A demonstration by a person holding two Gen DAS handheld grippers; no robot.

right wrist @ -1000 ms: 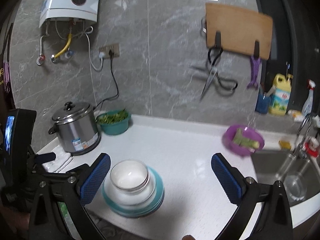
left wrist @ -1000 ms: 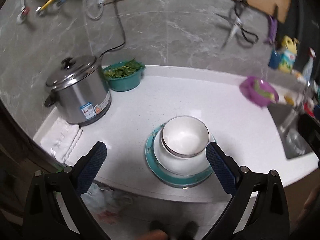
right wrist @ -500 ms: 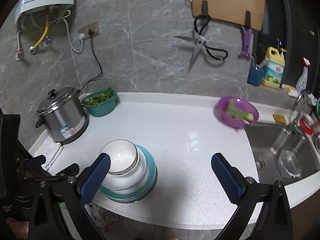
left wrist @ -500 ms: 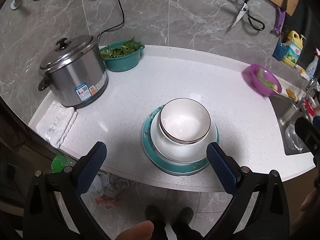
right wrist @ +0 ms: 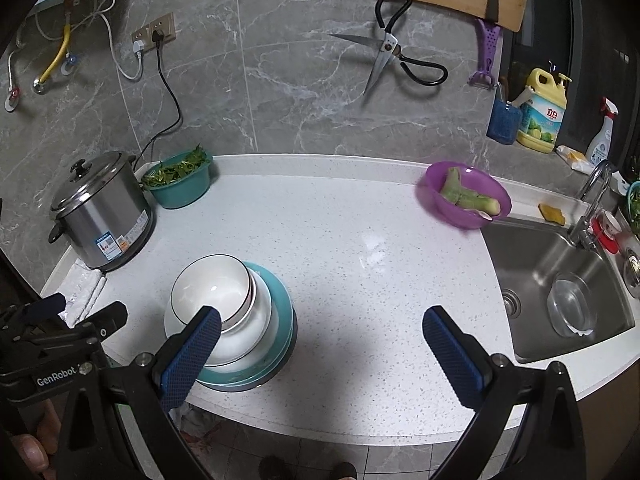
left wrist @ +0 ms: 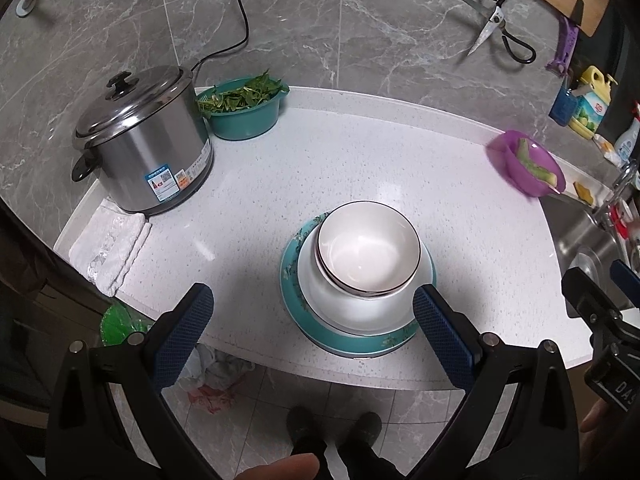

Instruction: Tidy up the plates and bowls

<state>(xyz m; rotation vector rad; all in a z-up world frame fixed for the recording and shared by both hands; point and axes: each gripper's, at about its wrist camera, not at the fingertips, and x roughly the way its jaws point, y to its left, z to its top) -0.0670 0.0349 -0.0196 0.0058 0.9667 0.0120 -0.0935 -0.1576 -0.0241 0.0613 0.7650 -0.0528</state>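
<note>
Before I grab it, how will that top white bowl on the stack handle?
The white bowl looks glazed and glossy, so probably slippery and breakable. It sits nested off-centre on the white dish over the teal plate, so pushing may shift the stack.

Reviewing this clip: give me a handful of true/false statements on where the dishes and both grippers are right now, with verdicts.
1. The white bowl sits on top of the stack of plates. True.
2. The left gripper is shut on the bowl. False: it is open and holds nothing.
3. The purple bowl has vegetable pieces in it. True.
4. The cooker has its lid off. False: the lid is on.
5. The right gripper is open and empty. True.
6. The stack stands in the sink. False: it stands on the counter, near the front edge.
</note>
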